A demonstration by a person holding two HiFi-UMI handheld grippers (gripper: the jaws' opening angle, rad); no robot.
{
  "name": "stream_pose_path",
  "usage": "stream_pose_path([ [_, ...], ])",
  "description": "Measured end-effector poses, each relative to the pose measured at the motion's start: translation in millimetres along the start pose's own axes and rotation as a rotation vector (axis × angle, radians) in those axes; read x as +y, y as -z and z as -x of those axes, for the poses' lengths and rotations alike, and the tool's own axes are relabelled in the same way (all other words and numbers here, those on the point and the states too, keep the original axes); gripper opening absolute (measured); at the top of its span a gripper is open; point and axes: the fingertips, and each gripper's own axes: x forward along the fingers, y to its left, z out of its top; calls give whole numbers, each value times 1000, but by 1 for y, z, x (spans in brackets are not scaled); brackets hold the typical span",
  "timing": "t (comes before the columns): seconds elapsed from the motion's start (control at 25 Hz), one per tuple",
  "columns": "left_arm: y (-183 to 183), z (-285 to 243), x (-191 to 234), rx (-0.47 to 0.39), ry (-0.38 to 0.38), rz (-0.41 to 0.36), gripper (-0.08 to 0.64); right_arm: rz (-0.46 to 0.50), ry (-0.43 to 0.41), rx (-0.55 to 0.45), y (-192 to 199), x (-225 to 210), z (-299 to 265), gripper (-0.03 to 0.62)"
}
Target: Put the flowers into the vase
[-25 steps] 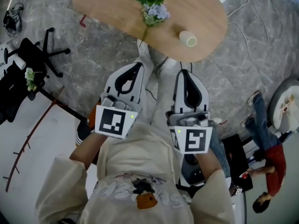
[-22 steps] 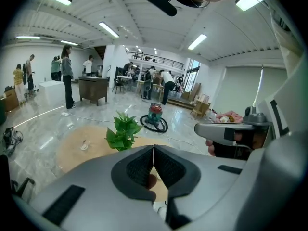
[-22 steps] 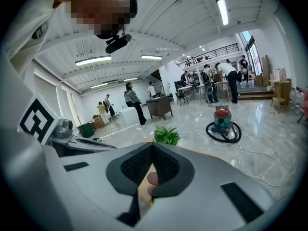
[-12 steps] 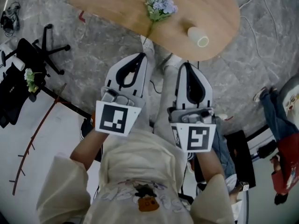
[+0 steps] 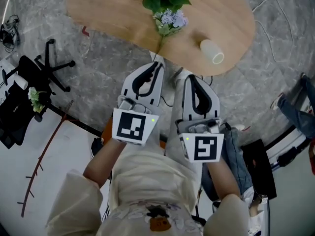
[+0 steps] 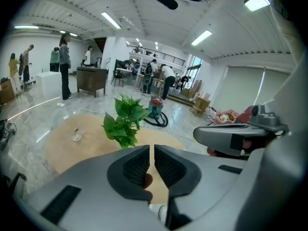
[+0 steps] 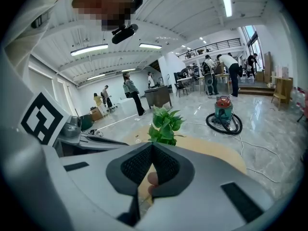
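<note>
Pale wood forms the oval table [image 5: 123, 14] at the top of the head view, standing on a grey marble floor [image 5: 275, 68]. The flowers [image 5: 170, 19] lie on it: a bunch of broad green leaves with small lilac-blue blossoms, the thin stem running toward the near edge. The vase [image 5: 211, 52], a cream cylinder, sits to the right of the bunch, apart from it and close to the table's rim. It seems to lie on its side with its mouth toward the person.

Both tools are held side by side in front of the person's body, pointing at the table and touching nothing on it. The left gripper [image 5: 158, 63] has its tips near the end of the stem as the head view shows it. Its jaws are just opening, with a thin slit between the ribbed pads and nothing in it. The right gripper [image 5: 189, 76] has its jaws pressed together at the tips and empty.

From the left gripper view, the leaves rise beyond the tips and a small glass [image 6: 76, 136] stands further off on the table. A vacuum cleaner [image 6: 155, 110] sits on the floor behind, and people stand in the hall. A black office chair [image 5: 44, 68] is at the left.
</note>
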Motion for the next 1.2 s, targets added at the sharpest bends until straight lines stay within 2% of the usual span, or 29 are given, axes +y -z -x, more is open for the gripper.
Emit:
stream_pose_path([
  [0.2, 15, -18, 16, 21, -15, 5, 14, 26, -7, 34, 24, 2, -25, 2],
  [0.56, 49, -45, 39, 112, -41, 19, 17, 79, -29, 79, 60, -2, -58, 2],
  [0.8, 66, -58, 45, 152, -40, 21, 58, 132, -47, 92, 73, -2, -63, 2],
  [1.2, 97, -84, 53, 214, -10, 7, 105, 124, -50, 158, 109, -6, -75, 2],
])
